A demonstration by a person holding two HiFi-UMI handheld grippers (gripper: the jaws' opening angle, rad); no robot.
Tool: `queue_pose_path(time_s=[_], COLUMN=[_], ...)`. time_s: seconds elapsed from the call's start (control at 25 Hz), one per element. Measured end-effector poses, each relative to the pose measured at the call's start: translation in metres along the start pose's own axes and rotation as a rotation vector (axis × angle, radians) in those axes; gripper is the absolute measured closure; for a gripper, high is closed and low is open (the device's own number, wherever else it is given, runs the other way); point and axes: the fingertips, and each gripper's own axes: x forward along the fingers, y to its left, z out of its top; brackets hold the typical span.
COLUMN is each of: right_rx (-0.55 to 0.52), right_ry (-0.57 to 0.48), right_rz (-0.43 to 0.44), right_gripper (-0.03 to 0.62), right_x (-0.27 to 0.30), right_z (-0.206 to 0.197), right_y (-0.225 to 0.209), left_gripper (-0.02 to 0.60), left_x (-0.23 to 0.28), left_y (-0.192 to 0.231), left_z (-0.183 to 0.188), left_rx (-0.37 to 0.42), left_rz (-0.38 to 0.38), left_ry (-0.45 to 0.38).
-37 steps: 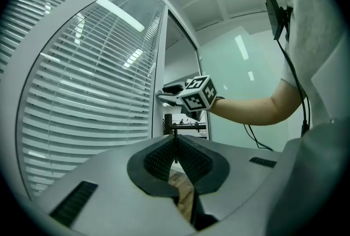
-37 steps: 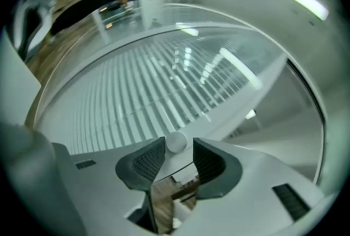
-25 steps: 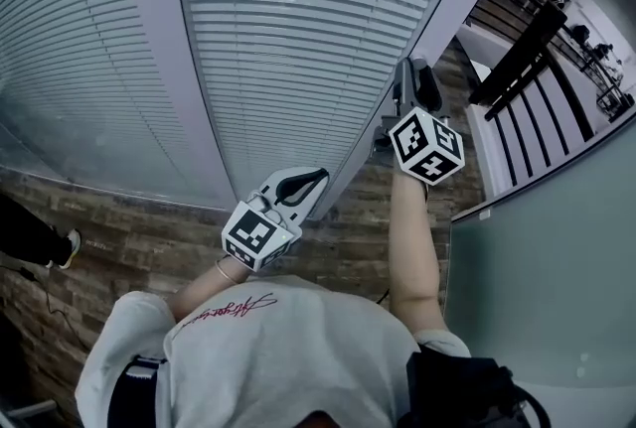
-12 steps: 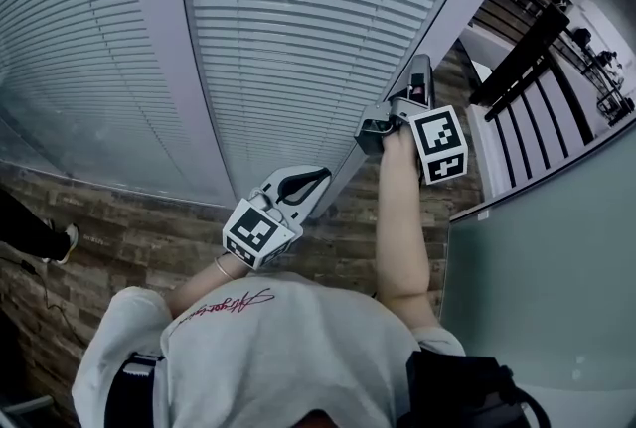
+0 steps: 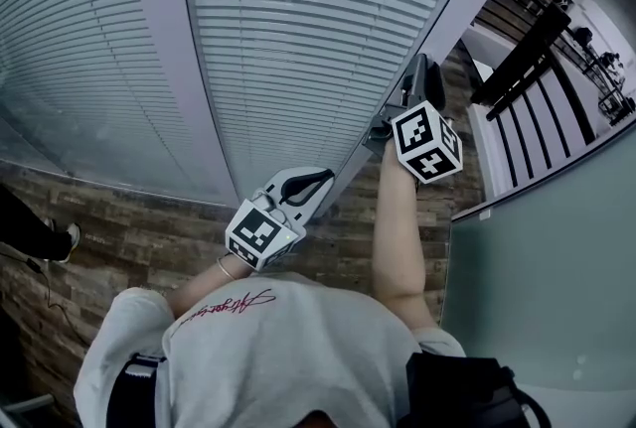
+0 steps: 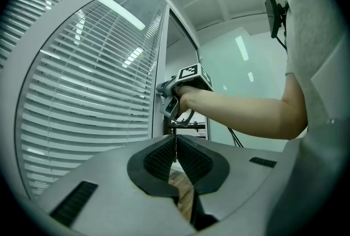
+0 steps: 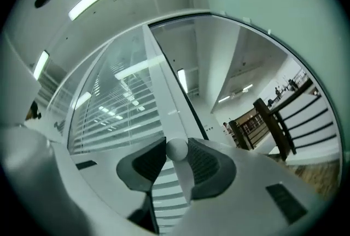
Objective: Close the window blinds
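White slatted blinds (image 5: 298,39) hang behind the glass in front of me, slats partly open. My right gripper (image 5: 420,69) is raised at the window frame post (image 5: 452,9), right of the blinds. In the right gripper view a white round knob (image 7: 176,149), the end of the blind's wand, sits between the pads (image 7: 150,161) and touches both. These jaws have just been closing on it. My left gripper (image 5: 320,181) is held lower, near the post's foot, shut with nothing between its pads (image 6: 164,155). From the left gripper view I see the right gripper (image 6: 165,92) at the frame.
A wide white mullion (image 5: 164,39) splits the blinds into two panes. A dark railing (image 5: 527,59) and a frosted glass partition (image 5: 556,287) stand close on the right. The floor (image 5: 129,227) is wood-patterned; someone's shoe (image 5: 62,247) shows at the far left.
The right gripper has rolled back and forth at the post without leaving it; its marker cube faces differently in each frame. The left gripper has kept still.
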Motion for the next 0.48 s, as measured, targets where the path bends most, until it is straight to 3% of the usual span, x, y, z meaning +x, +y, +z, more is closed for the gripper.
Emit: queue_pose_path(time_s=[0.32, 0.48], right_rx=[-0.303, -0.541], right_ry=[-0.003, 0.024], right_rz=[-0.007, 0.018], right_gripper=[0.462, 0.462], right_x=[-0.001, 0.003], right_z=[-0.003, 0.000], right_y=[0.003, 0.010], left_gripper=[0.561, 0.561], left_x=[-0.008, -0.009], left_y=[0.005, 0.007], left_z=[-0.005, 0.000], left_rx=[-0.002, -0.004], left_rz=[0.023, 0.021], left_ry=[-0.003, -0.002])
